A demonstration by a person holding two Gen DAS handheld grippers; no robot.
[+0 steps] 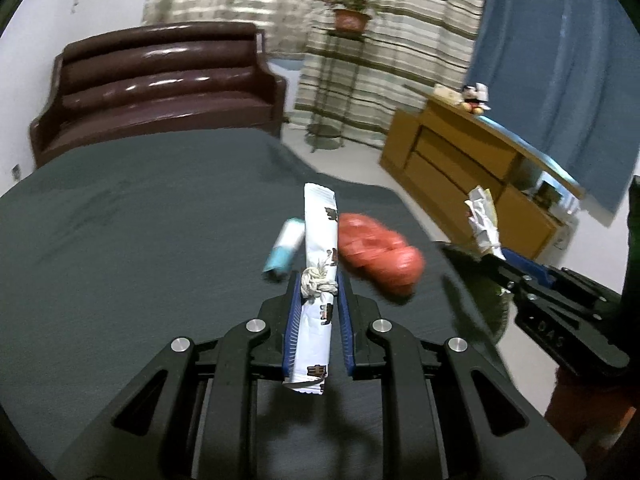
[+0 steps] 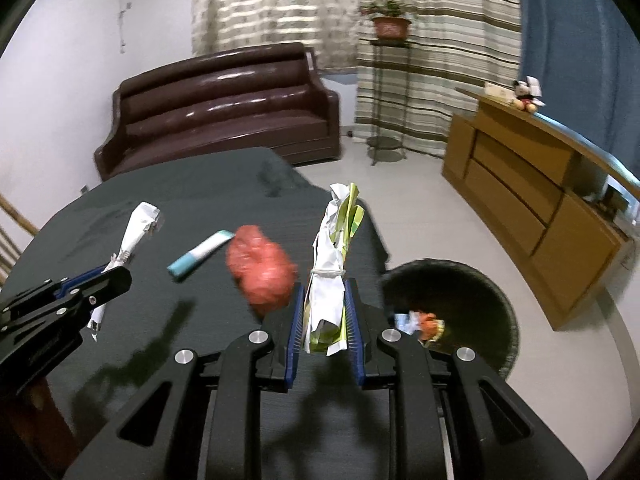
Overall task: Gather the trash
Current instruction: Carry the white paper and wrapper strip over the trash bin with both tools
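Observation:
My left gripper (image 1: pixel 318 280) is shut on a white rolled wrapper (image 1: pixel 318 236) tied with string, held above the dark table (image 1: pixel 140 220); it also shows in the right wrist view (image 2: pixel 138 228). My right gripper (image 2: pixel 325 284) is shut on a green-and-white rolled wrapper (image 2: pixel 336 240) bound with a rubber band, near the table's right edge; it shows in the left wrist view (image 1: pixel 482 216). A crumpled red bag (image 2: pixel 262 266) and a small white-and-teal tube (image 2: pixel 200 256) lie on the table. A black round bin (image 2: pixel 452 304) with some trash inside stands on the floor to the right.
A brown leather sofa (image 2: pixel 224 100) stands behind the table. A wooden cabinet (image 2: pixel 532 196) is at the right with a toy on top. A plant stand (image 2: pixel 386 80) is by the striped curtains.

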